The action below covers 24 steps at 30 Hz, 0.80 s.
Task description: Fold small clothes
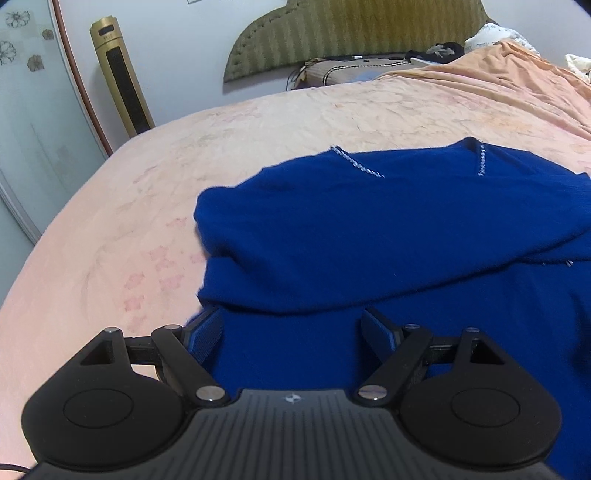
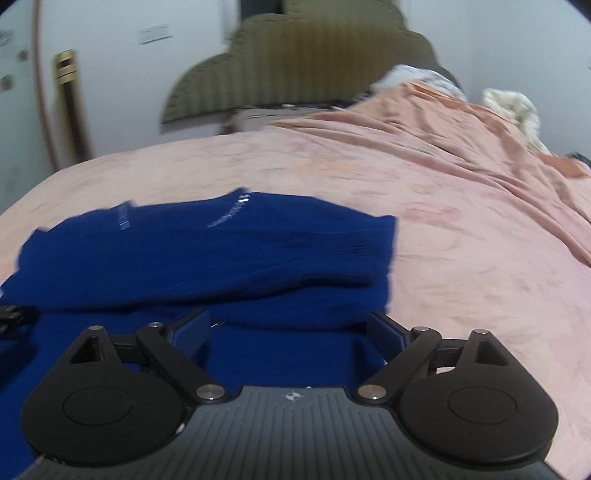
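Observation:
A dark blue knit garment (image 1: 388,229) with white stitching lies on the pink bed; its far part is folded over toward me in a thick layer. It also shows in the right wrist view (image 2: 221,258). My left gripper (image 1: 293,330) is open over the garment's near left part, its fingertips hidden under the folded edge. My right gripper (image 2: 291,330) is open over the near right part, its fingertips also tucked under the fold. The left gripper's tip peeks in at the left edge of the right wrist view (image 2: 11,317).
The pink bedspread (image 1: 147,206) surrounds the garment. A bunched orange quilt (image 2: 461,147) lies at the right, with white bedding (image 2: 513,107) behind it. An olive headboard (image 1: 351,33) and pillow (image 1: 332,74) stand at the far end. A gold tower fan (image 1: 122,77) stands by the wall.

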Available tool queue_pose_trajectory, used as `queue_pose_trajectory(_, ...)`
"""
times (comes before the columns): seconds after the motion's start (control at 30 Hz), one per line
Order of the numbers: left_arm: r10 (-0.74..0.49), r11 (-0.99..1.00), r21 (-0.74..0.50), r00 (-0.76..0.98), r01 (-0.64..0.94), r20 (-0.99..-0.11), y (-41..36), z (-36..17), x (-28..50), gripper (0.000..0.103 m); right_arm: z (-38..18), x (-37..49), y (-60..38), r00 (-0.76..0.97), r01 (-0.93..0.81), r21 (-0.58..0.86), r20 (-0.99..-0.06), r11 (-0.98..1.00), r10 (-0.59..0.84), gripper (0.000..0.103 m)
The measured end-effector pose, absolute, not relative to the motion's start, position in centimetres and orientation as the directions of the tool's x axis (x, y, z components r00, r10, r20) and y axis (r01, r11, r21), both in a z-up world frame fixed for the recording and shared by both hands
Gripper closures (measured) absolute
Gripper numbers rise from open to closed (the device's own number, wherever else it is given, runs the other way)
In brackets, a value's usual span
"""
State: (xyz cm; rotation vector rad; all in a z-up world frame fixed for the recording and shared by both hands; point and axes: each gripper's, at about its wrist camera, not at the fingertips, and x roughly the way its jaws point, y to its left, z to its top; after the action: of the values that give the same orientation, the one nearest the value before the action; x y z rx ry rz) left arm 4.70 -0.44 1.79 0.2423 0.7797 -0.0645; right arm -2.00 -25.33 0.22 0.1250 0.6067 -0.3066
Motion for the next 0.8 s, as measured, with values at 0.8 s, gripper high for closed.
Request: queue_pose_trajectory(0.8, -0.271, 0.962, -0.2, 0.609, 0.184, -0.745, 14.1, 1.6, -2.2, 0.02, 0.2, -12.8, -26.2, 0.778, 0.26, 0.131, -0.615, 0.957, -0.127, 0.007)
